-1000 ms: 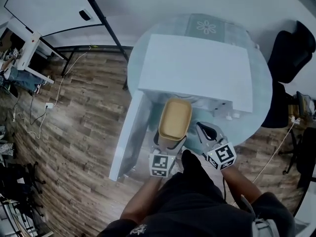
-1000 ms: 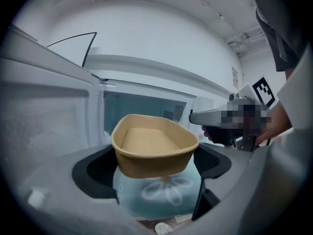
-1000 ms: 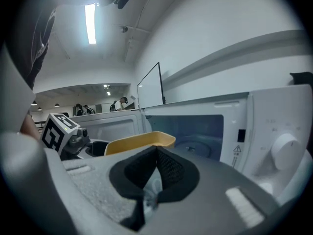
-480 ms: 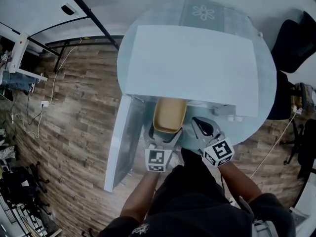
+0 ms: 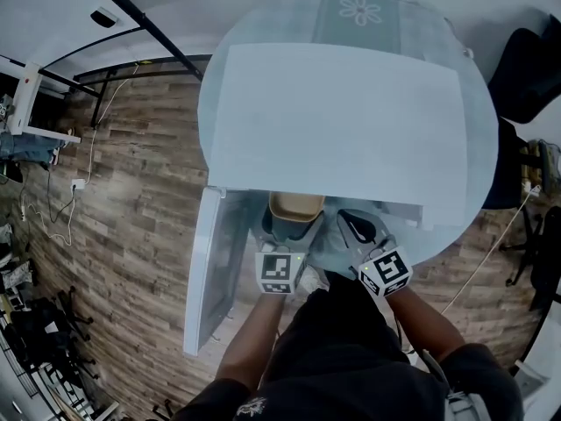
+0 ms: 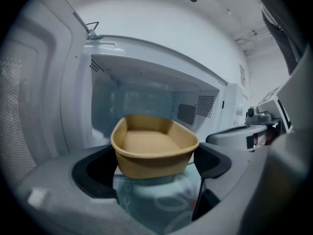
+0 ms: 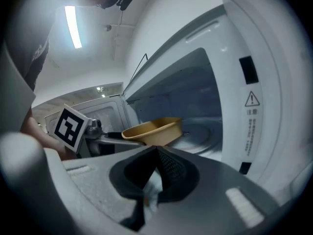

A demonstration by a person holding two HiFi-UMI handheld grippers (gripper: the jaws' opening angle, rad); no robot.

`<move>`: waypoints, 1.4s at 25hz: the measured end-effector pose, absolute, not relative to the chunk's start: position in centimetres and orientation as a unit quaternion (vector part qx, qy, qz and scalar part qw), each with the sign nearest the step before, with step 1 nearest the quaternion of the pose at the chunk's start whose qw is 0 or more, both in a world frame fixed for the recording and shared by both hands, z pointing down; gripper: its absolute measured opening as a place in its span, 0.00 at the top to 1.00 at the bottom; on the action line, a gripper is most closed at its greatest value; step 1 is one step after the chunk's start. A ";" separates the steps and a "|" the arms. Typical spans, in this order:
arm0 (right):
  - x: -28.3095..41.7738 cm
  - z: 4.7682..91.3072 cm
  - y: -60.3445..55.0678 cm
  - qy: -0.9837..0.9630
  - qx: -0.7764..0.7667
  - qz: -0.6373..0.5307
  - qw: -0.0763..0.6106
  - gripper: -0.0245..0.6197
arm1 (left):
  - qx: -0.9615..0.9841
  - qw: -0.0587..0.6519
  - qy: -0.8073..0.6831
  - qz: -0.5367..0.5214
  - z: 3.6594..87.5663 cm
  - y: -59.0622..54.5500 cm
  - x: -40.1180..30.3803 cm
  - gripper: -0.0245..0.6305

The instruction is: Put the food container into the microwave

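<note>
Container (image 5: 296,206): one, a shallow tan tray, empty, held level at the mouth of the microwave (image 5: 337,121). In the head view the oven's top hides its far part, and only the near end shows at the oven's front edge. The left gripper (image 5: 287,233) has it by that near end, one jaw pressed on each side wall, with the patterned table (image 5: 478,121) below.

One microwave, white, fills most of the round table, its front toward the near edge. Its one door (image 5: 210,266) stands swung wide to the left, reaching past the table's edge over the wood floor (image 5: 131,191). Inside, a glass turntable (image 7: 195,133) lies on the cavity floor, beyond the container.

Two grippers, each with a marker cube. The right gripper (image 5: 355,226) hangs just right of the container, in front of the oven's right front; its jaws are pressed together with nothing between them.

Around the table: a dark chair (image 5: 530,68) off the right edge, and a white cable (image 5: 83,182) on the floor to the left.
</note>
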State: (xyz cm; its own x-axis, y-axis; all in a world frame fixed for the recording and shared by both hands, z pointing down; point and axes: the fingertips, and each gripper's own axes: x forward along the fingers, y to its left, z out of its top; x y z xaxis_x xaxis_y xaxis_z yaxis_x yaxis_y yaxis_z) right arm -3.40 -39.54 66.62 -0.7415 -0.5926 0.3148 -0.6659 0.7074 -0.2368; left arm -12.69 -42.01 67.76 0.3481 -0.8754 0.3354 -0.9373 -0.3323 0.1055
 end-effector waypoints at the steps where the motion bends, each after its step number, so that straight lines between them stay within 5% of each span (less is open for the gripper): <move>1: -3.5 66.7 -39.7 -0.918 0.342 0.171 0.107 0.96 | 0.806 0.143 -0.564 0.107 67.8 -42.5 -12.9 0.20; 18: -2.7 67.3 -42.0 -0.917 0.351 0.162 0.101 0.96 | 0.791 0.176 -0.574 0.120 70.3 -46.7 -12.3 0.20; 35: -1.9 66.6 -41.1 -0.922 0.340 0.155 0.097 0.96 | 0.793 0.136 -0.577 0.139 70.1 -46.4 -11.8 0.20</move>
State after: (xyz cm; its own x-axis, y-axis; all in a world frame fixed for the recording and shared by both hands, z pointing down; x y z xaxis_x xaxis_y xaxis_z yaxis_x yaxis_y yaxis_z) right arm -1.86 -41.10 66.63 -0.7495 -0.5980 0.2840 -0.6580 0.7204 -0.2192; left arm -11.83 -46.41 70.12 0.2946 -0.8776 0.3781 -0.9535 -0.2964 0.0549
